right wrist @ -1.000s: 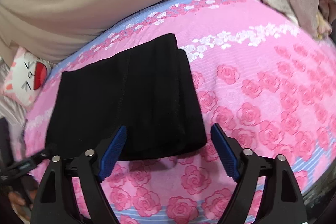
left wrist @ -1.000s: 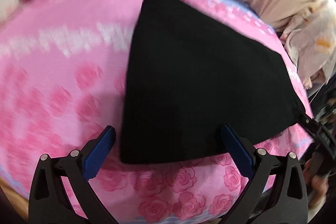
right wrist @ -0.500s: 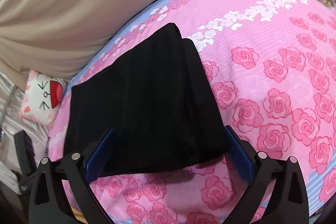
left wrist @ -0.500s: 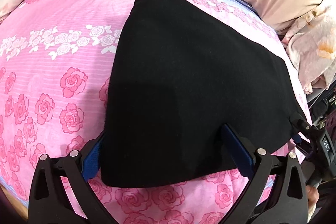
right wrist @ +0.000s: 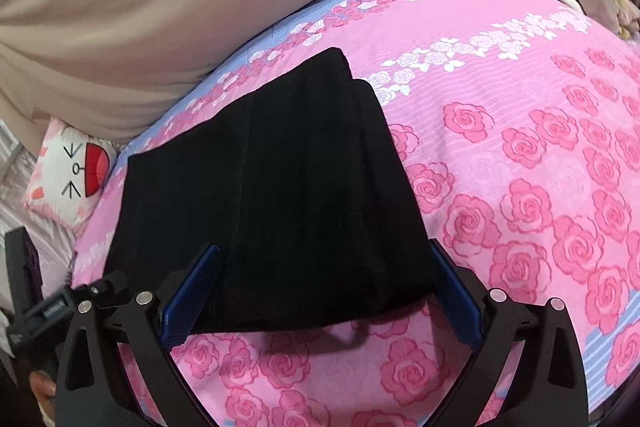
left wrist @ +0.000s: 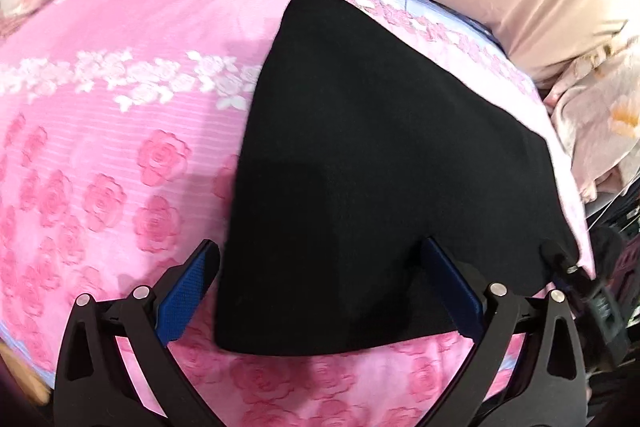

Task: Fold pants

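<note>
While the folded black pants (left wrist: 384,179) are lying flat on the rose-print bedspread (left wrist: 100,155), long axis running across me, I am holding my left gripper (left wrist: 320,291) and right gripper (right wrist: 320,291) wide apart (both gripping nothing) straddling their near corners, neither nearer.

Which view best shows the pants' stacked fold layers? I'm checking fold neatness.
The right wrist view: the black pants show a seam line and stepped layer edges at the far corner. The left wrist view shows only one flat black surface.
</note>
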Action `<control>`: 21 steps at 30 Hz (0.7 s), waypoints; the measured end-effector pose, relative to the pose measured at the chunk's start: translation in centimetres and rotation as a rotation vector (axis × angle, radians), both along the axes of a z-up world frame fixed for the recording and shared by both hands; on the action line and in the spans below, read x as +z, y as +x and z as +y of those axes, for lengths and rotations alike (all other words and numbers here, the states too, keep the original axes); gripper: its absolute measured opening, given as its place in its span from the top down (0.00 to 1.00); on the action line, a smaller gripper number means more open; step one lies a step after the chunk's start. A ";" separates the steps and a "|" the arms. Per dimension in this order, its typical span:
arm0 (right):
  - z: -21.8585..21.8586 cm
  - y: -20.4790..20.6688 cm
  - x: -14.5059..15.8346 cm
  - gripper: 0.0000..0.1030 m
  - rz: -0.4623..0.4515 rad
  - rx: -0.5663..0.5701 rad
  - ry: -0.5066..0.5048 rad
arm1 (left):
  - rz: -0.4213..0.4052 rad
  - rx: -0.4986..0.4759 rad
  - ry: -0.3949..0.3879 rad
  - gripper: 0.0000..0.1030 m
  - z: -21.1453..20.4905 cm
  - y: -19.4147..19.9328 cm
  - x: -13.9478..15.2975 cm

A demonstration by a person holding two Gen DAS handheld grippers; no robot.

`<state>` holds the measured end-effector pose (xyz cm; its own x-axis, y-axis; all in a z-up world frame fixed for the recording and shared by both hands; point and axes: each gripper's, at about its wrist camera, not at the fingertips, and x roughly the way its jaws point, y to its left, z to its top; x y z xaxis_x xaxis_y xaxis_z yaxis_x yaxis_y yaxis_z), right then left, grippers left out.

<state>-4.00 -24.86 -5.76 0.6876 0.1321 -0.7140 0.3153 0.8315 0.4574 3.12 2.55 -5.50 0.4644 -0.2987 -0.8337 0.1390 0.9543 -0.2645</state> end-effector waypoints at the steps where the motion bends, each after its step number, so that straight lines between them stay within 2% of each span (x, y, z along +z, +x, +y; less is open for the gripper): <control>1: 0.0 -0.1 0.0 0.05 -0.009 -0.002 0.007 | 0.012 -0.012 0.006 0.05 0.1 0.1 -0.4; 6: 0.2 0.3 0.1 0.07 -0.017 0.015 0.031 | 0.010 -0.043 0.001 0.06 -1.3 0.2 -0.8; 7: 0.4 0.4 0.2 0.12 -0.012 0.017 0.011 | 0.000 -0.046 0.027 0.06 -1.8 0.2 -0.7; 8: 0.5 0.4 0.2 0.23 -0.011 0.014 -0.002 | -0.010 -0.047 0.039 0.09 -1.9 0.1 -0.6; 10: 0.1 0.3 0.2 0.34 -0.023 -0.005 0.026 | -0.017 -0.058 0.046 0.17 -2.1 0.1 -0.4; 12: -0.5 0.2 0.4 0.54 -0.034 -0.016 0.049 | -0.026 -0.069 0.051 0.37 -2.1 0.1 0.0; 13: -0.5 0.2 0.5 0.56 -0.039 -0.012 0.049 | -0.035 -0.075 0.051 0.44 -2.2 0.1 0.3; 15: 0.0 0.3 0.9 0.61 -0.039 -0.001 0.016 | -0.055 -0.088 0.057 0.67 -2.6 0.1 1.0; 17: 0.4 0.4 1.2 0.63 -0.041 0.001 -0.004 | -0.058 -0.093 0.061 0.71 -3.5 0.4 1.2; 21: 0.3 0.3 1.3 0.64 -0.040 0.002 0.006 | -0.054 -0.089 0.059 0.72 -3.4 0.6 1.2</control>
